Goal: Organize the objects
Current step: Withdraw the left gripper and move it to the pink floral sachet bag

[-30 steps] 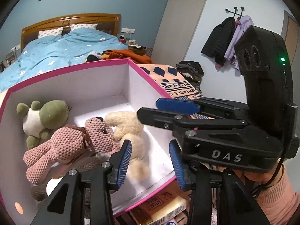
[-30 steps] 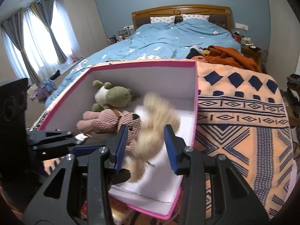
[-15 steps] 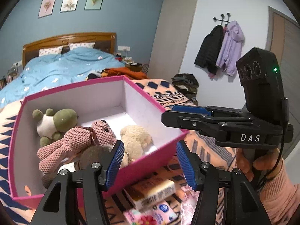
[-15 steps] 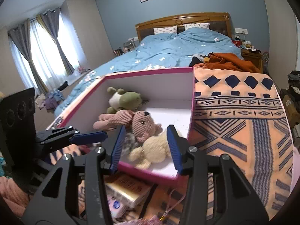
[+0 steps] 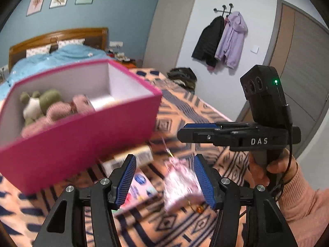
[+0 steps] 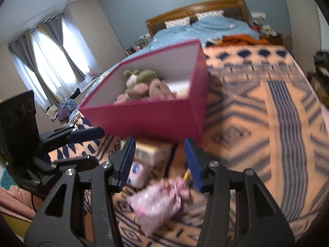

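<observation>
Both grippers hang over the patterned blanket (image 6: 267, 123), nothing pinched. Left gripper (image 5: 164, 182) has its jaws spread; a pink floral pouch (image 5: 181, 185) lies below, close by its right pad. Right gripper (image 6: 159, 161) is opening its jaws, with the same pouch (image 6: 158, 203) under them and a small box (image 6: 152, 150) just ahead. Beyond sits the pink box (image 6: 148, 119) holding plush toys (image 6: 144, 84)
</observation>
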`<state>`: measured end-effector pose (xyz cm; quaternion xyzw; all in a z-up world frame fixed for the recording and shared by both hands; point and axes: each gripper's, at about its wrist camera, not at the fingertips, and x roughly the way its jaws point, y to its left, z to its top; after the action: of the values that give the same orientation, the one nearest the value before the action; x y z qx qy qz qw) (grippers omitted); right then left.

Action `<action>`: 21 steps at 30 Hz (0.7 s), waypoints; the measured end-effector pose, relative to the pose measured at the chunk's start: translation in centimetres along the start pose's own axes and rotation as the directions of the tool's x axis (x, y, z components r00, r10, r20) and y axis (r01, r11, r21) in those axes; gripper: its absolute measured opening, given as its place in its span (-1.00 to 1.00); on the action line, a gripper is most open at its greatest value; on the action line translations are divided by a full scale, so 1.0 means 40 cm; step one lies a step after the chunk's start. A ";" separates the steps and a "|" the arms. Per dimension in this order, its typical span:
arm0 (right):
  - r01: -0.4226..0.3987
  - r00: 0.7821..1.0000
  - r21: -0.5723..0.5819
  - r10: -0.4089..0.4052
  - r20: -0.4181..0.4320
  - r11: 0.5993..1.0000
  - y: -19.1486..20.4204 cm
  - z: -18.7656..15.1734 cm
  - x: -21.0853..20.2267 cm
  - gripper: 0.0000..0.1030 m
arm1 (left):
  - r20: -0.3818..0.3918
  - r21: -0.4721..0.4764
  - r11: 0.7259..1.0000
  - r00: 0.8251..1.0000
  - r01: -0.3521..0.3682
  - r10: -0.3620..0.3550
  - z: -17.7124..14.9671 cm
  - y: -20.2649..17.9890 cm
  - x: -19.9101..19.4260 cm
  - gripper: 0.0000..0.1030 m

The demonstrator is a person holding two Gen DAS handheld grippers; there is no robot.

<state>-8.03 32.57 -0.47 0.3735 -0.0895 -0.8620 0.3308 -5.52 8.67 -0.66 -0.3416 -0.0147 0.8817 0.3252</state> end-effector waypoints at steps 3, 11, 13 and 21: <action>-0.007 1.000 0.050 0.008 -0.019 0.999 -0.021 -0.040 0.001 0.00 | -0.029 -0.017 0.999 0.999 0.034 -0.034 -0.025 -0.012 0.015 0.16; -0.006 0.998 0.111 0.013 -0.061 0.994 -0.034 -0.116 0.012 0.00 | -0.078 -0.031 0.996 0.993 0.081 -0.084 -0.061 -0.038 0.053 0.15; -0.008 0.998 0.131 0.016 -0.065 0.991 -0.040 -0.131 0.011 0.00 | -0.090 -0.034 0.996 0.993 0.079 -0.081 -0.065 -0.043 0.063 0.15; -0.022 0.996 0.180 0.036 -0.077 0.983 -0.053 -0.161 0.006 0.00 | -0.125 -0.066 0.994 0.987 0.091 -0.099 -0.081 -0.037 0.094 0.15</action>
<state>-4.69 34.64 -6.00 0.4344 -0.1588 -0.8301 0.3116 -4.78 11.40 -5.00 -0.4061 -0.0366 0.8406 0.3566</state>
